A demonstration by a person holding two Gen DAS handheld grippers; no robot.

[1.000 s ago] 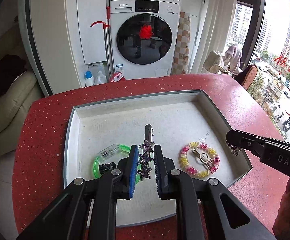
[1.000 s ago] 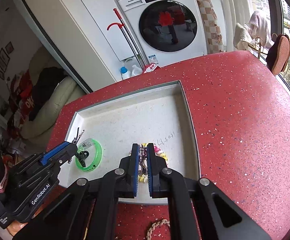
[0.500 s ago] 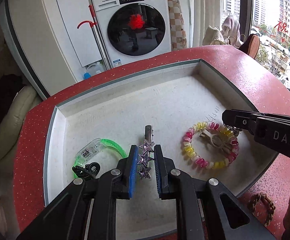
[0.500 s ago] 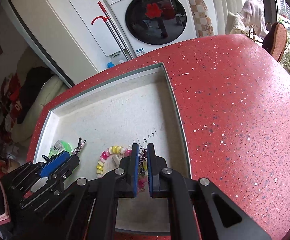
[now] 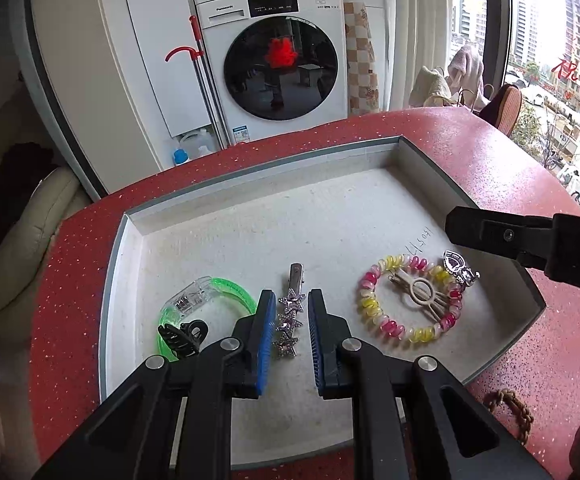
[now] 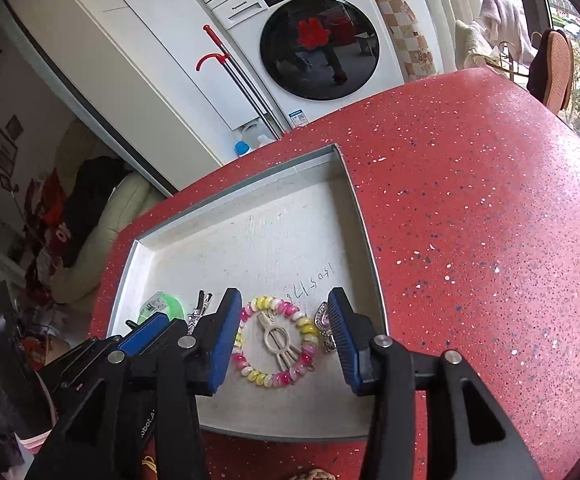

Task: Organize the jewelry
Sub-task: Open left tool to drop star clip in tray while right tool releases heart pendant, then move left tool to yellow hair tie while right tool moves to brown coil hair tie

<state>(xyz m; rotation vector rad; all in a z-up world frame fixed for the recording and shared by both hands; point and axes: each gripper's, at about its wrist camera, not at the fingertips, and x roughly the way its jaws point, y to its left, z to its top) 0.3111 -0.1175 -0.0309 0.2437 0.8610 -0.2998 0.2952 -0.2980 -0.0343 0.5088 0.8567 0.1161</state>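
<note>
A shallow white tray (image 5: 250, 208) sits on the red counter. In it lie a green bangle (image 5: 210, 300) with a black claw clip (image 5: 182, 334), a star hair clip (image 5: 290, 316), a pink and yellow coil bracelet (image 5: 373, 312) around a beige clip (image 5: 421, 292), and a silver charm (image 5: 459, 270). My left gripper (image 5: 291, 308) is open, its jaws on either side of the star clip. My right gripper (image 6: 284, 326) is open above the coil bracelet (image 6: 278, 346), with the silver charm (image 6: 323, 330) lying by its right finger.
A braided brown bracelet (image 5: 509, 408) lies on the red counter (image 6: 489, 240) in front of the tray's right corner. A washing machine (image 5: 282, 60) and white cabinets stand beyond the counter. A cream sofa (image 5: 14, 232) is at the left.
My right gripper has opened and let the silver charm go beside the coil bracelet. My left gripper has opened a little around the star clip, which now lies in the tray.
</note>
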